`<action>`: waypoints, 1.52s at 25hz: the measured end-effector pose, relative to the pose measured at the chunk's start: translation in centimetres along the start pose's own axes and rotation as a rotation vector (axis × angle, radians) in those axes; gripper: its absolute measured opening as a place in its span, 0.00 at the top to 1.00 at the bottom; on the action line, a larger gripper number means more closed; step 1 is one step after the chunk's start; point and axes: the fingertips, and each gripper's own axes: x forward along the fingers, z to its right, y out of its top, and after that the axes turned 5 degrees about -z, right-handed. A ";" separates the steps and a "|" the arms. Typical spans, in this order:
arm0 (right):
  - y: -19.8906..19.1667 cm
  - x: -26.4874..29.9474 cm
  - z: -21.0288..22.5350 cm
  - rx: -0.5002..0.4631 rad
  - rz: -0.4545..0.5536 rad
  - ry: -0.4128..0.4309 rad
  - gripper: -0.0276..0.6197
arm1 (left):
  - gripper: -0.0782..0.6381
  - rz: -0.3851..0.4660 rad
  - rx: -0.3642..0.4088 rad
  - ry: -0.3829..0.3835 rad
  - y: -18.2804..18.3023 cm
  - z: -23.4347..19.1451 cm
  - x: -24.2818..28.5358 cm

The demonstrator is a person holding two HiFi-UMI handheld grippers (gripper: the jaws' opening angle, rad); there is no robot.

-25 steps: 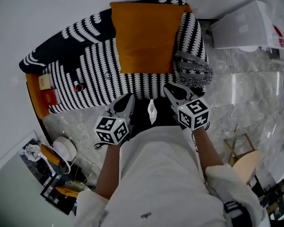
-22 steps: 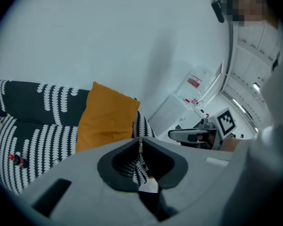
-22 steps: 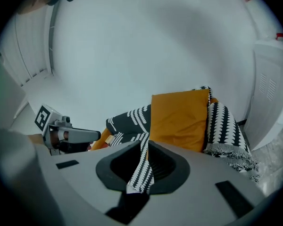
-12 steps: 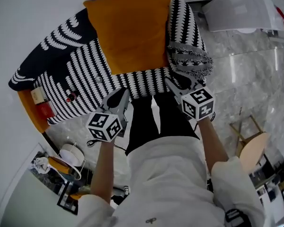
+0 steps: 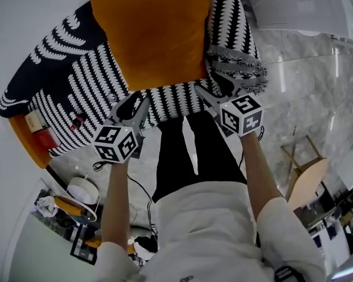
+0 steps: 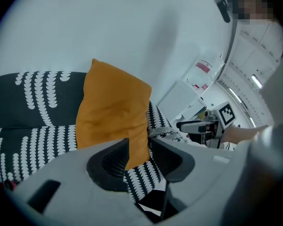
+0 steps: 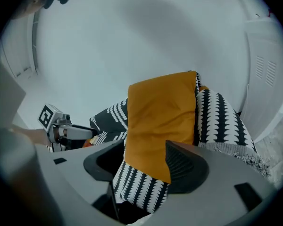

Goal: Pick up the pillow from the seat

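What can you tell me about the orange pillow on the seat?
The orange pillow is plain and square, in a soft, woven-looking fabric that is lightly creased. It stands upright at the back of the black-and-white patterned seat, with its right edge against the fringed patterned throw.

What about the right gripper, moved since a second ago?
Yes: the right gripper advanced toward the orange pillow; jaws opening, nothing between them.
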 end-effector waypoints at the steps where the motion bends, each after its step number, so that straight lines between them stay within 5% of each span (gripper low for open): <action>1: 0.4 0.6 0.4 -0.007 0.001 0.000 0.58 | 0.68 -0.005 0.005 0.002 0.2 -0.5 0.4; 9: 2.5 5.6 4.0 -0.014 0.014 -0.042 0.51 | 0.55 -0.034 0.009 0.014 1.3 -5.6 3.1; 18: 4.6 9.4 7.3 0.104 0.098 -0.025 0.40 | 0.44 -0.026 0.007 0.051 2.9 -10.7 4.9; 30: 4.4 14.0 10.5 0.099 0.071 -0.038 0.27 | 0.14 -0.101 0.034 0.021 3.1 -14.5 8.6; 38: 3.4 16.3 13.0 0.107 0.014 -0.035 0.22 | 0.06 -0.092 0.002 0.050 4.0 -16.6 11.4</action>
